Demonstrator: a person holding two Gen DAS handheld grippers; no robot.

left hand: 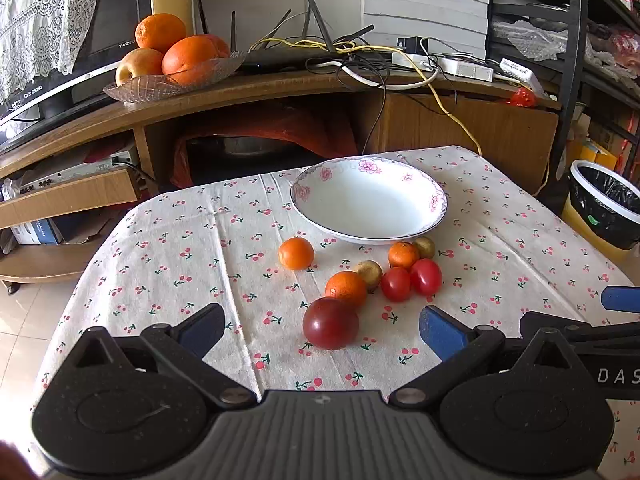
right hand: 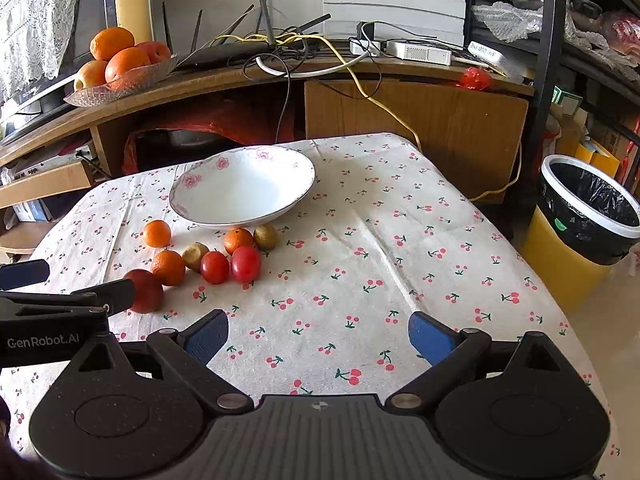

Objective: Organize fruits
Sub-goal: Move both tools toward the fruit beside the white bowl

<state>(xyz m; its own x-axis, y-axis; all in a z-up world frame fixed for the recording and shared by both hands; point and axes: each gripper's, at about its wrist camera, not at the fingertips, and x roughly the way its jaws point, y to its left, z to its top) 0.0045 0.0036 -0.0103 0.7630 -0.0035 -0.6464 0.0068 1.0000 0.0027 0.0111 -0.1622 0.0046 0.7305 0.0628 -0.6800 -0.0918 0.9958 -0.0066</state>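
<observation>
A white floral bowl (left hand: 434, 204) (right hand: 296, 190) stands empty on the cherry-print tablecloth (left hand: 180, 264). In front of it lie several small fruits: three mandarins (left hand: 296, 253) (left hand: 346, 288) (left hand: 403, 255), two red tomatoes (left hand: 396, 284) (left hand: 426, 277), two small brownish fruits (left hand: 370, 274) (left hand: 425, 247) and a dark red plum (left hand: 330, 323). My left gripper (left hand: 322, 332) is open, its blue pads on either side of the plum without touching it. My right gripper (right hand: 318, 338) is open over bare cloth, right of the fruit cluster (right hand: 216, 266).
Behind the table a wooden cabinet (left hand: 280, 92) carries a glass dish of oranges and apples (left hand: 172, 56), a router and tangled cables (left hand: 344, 52). A bin with a black liner (right hand: 588, 208) stands right of the table. The right gripper's finger (left hand: 620, 299) shows at the left view's right edge.
</observation>
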